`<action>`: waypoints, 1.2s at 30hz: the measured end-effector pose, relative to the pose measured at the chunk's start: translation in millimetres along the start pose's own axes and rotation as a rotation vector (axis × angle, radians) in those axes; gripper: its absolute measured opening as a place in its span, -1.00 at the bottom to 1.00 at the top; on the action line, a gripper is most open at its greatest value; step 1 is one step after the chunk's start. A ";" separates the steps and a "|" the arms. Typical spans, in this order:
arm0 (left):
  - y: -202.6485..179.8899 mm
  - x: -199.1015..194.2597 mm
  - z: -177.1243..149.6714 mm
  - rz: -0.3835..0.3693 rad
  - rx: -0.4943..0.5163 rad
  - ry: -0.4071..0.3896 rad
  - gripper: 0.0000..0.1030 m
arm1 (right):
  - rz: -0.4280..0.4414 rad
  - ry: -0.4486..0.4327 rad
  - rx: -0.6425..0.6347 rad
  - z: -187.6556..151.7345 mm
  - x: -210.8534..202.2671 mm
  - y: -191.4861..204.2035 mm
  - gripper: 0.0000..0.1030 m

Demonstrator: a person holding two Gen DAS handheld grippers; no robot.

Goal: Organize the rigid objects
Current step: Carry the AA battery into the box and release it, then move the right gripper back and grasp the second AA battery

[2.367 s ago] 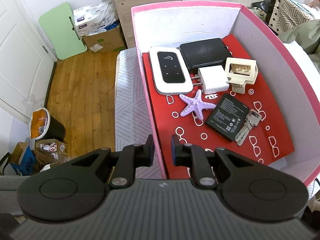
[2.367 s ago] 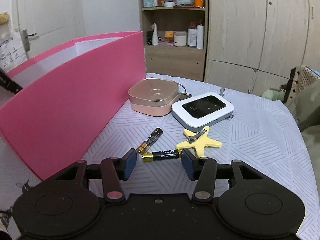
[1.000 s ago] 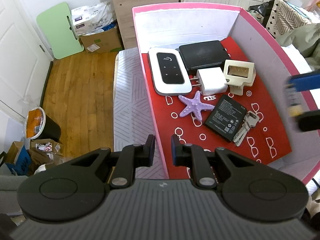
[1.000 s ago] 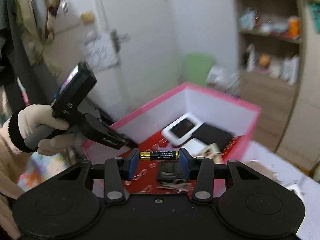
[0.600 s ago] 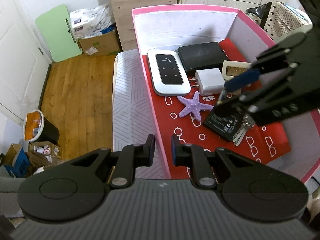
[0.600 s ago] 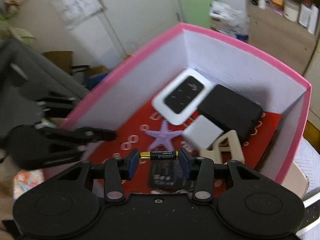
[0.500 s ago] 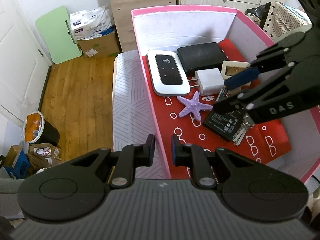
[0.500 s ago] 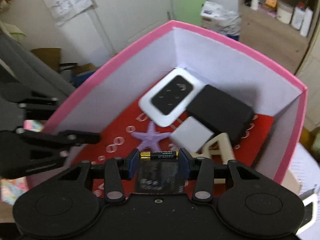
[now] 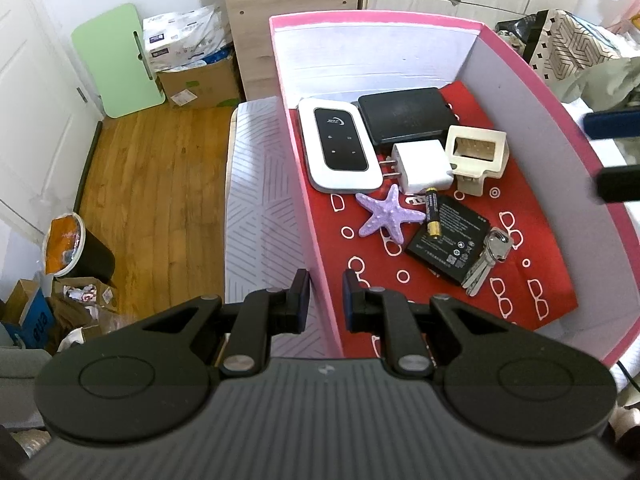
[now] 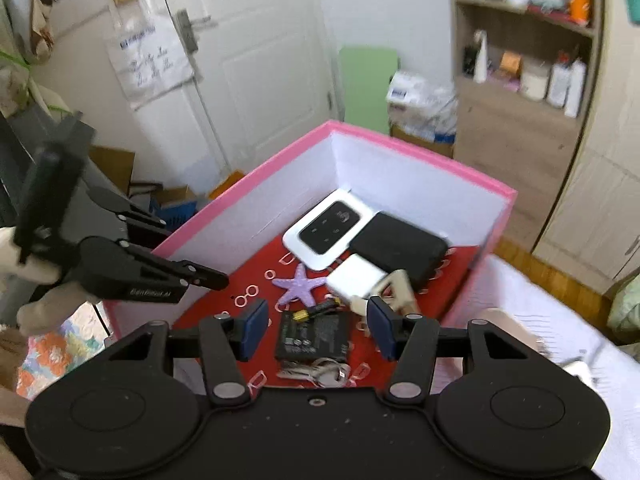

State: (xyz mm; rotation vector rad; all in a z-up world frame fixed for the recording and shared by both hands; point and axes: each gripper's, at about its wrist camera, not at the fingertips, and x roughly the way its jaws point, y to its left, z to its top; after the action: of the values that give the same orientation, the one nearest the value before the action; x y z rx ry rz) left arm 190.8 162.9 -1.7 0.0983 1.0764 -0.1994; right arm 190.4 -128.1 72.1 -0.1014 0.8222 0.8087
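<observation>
Below and ahead of the right tool, the black-and-gold AA battery lies inside the pink cardboard box with red patterned floor, one end on the flat black rectangular battery pack, just beside the purple plastic starfish and the white plug adapter. Right tool: fingers wide apart, holding nothing, touching nothing, above the box's near end. Judgement: release appears done; the step now is to withdraw. Lift straight up and clear the box wall before swinging away, so the fingers do not clip the rim or nudge the silver keys. The battery is round and perched, so may roll. Left tool: fingers nearly together, astride the box's near wall; whether they pinch it I cannot tell.
</observation>
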 end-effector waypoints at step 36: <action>-1.6 5.0 3.8 0.019 -0.012 0.000 -0.72 | -0.368 -0.279 0.234 -153.0 16.4 -40.2 -0.47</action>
State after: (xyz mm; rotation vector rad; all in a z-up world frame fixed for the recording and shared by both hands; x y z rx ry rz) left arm 196.0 160.0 -4.3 0.0980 1.0760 -0.1760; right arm 130.3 -204.2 -53.9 0.0663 0.6037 0.3650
